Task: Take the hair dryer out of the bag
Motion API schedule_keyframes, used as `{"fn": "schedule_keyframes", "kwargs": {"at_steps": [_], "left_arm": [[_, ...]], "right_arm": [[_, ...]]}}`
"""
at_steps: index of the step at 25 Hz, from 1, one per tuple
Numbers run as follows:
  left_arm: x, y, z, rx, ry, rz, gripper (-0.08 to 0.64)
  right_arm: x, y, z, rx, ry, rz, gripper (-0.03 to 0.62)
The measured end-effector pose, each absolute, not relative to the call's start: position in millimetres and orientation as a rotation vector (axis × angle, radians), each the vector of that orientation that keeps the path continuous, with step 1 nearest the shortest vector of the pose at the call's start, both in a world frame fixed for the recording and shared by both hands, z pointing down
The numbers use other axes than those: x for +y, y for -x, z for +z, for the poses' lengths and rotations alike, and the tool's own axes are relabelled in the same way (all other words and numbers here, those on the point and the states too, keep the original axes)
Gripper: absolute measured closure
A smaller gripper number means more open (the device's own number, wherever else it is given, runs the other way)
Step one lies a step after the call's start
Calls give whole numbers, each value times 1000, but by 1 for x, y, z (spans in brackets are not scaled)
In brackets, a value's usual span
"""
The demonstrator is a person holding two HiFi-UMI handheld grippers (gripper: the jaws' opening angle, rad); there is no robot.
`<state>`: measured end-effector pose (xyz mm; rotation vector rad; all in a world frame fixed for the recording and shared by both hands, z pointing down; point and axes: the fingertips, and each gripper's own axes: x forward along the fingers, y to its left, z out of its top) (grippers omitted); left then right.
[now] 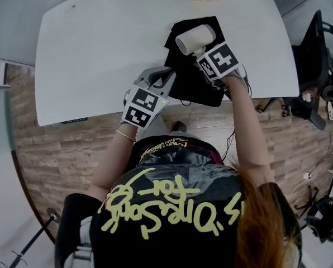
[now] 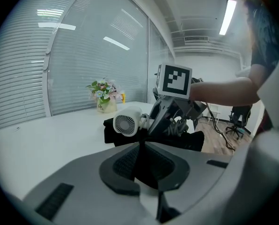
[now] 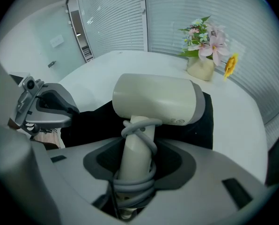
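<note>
Low in the frame, yellow script on the shirt (image 1: 172, 205) is showing too warped to read. Above it, the left gripper (image 1: 169, 78) is pinching the edge of the bag (image 1: 203, 91). The right gripper (image 1: 198, 52) is clamping the cord-wrapped handle of the hair dryer (image 1: 194, 38) over the bag, upper centre.

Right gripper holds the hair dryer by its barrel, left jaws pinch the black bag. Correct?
Not the barrel: the right gripper holds the hair dryer by its handle, per the right gripper view. The left gripper does pinch the black bag.
</note>
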<state>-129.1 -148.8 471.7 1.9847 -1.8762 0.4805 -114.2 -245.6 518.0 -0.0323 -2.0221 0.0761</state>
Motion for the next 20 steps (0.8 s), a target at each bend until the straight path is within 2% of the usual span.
{"fn": "schedule_keyframes", "kwargs": {"at_steps": [4,7,20], "left_arm": [[-142,126,471,-1878,-1982,499,528],[-134,125,469,-1883,-1980,516,528],[-108,119,451,-1922,-1971,476,526]], "right_arm": [[-246,114,514,-2061,29,99,397],[-252,114,502,-2148,-6,137,365],[-237,100,447,-2348,-47,62,365]]}}
